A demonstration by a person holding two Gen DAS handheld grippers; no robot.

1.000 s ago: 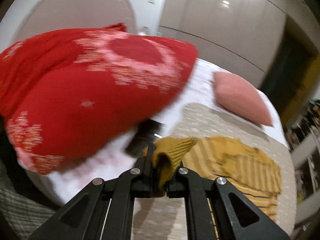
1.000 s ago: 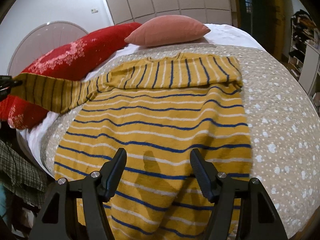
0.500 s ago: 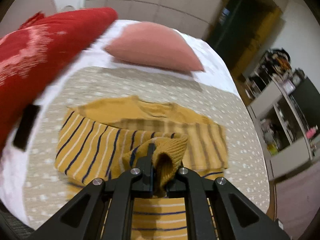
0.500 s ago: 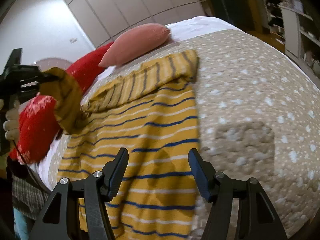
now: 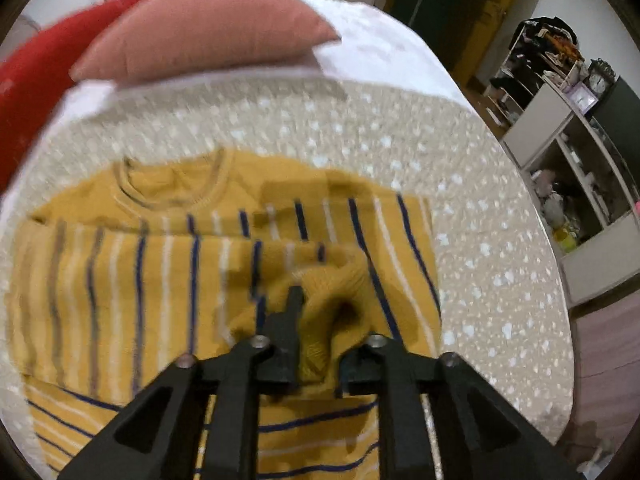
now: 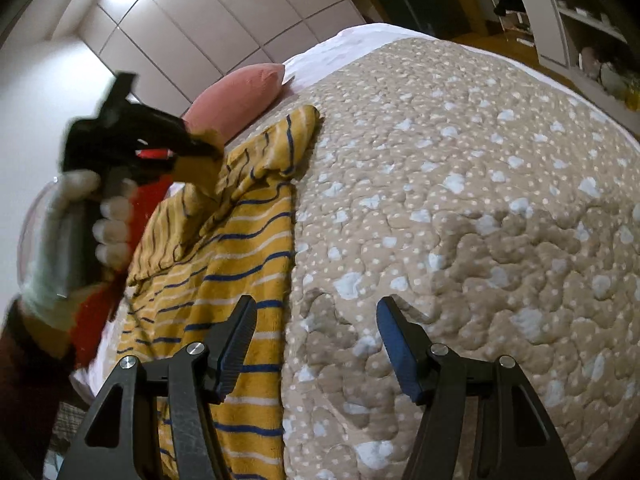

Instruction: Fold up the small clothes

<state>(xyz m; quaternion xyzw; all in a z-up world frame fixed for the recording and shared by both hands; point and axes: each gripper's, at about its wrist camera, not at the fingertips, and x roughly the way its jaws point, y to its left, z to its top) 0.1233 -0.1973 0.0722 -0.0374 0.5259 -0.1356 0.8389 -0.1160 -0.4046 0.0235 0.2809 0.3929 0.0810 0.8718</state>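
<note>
Mustard sweater point(image 5: 120, 280) with navy-and-white stripes lies flat, one sleeve folded across.

Home bedroom. Bed point(image 6: 480, 200) under beige quilted spotted cover, white sheet point(image 5: 380, 52) beneath at head end. Pink pillow point(image 5: 208, 28) and red cushion point(image 5: 24, 80) at head. Glossy wardrobe doors point(image 6: 192, 28) along wall. Open shelving unit point(image 5: 568, 128) beside bed, crowded with household clutter and small clock point(image 5: 599, 82). Wood floor.
</note>
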